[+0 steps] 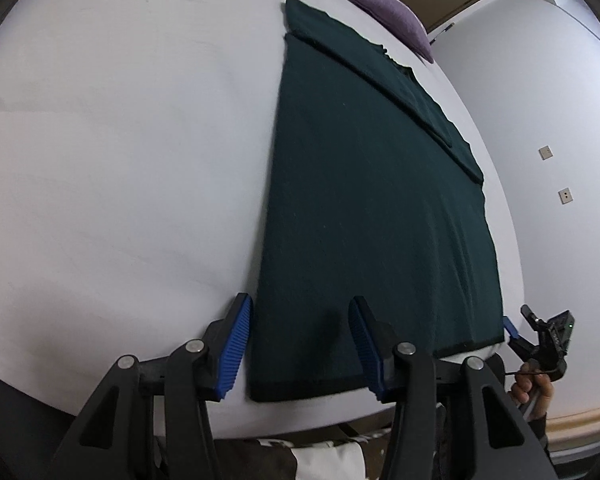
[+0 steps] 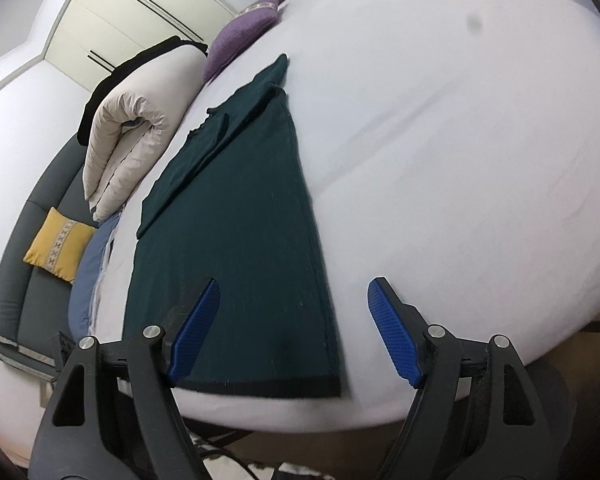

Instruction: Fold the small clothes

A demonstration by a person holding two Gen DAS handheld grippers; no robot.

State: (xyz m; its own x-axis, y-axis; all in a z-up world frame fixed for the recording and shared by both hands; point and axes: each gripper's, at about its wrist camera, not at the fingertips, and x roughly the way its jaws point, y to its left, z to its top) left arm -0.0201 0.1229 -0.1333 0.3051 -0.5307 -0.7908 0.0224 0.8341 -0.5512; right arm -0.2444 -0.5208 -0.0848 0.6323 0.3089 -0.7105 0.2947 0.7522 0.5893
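Note:
A dark green garment (image 1: 364, 208) lies flat on the white bed (image 1: 120, 160), folded lengthwise, with a sleeve laid over its far part. My left gripper (image 1: 300, 300) hovers over its near left corner (image 1: 268, 388). The jaws stand apart, the hem lies between the blue pads (image 1: 236, 344), and nothing is pinched. In the right wrist view the same garment (image 2: 240, 220) runs away from me. My right gripper (image 2: 296, 282) is open over its near right corner (image 2: 332, 388), one pad over cloth, one over sheet. A hand (image 1: 532, 388) holds that right tool at the far right.
A purple cushion (image 2: 244, 32) lies at the head of the bed. Beside the bed a rolled white duvet (image 2: 140, 128) and a yellow cushion (image 2: 60, 244) rest on a grey bench (image 2: 12, 280). The near bed edge (image 2: 300, 420) runs just below both grippers.

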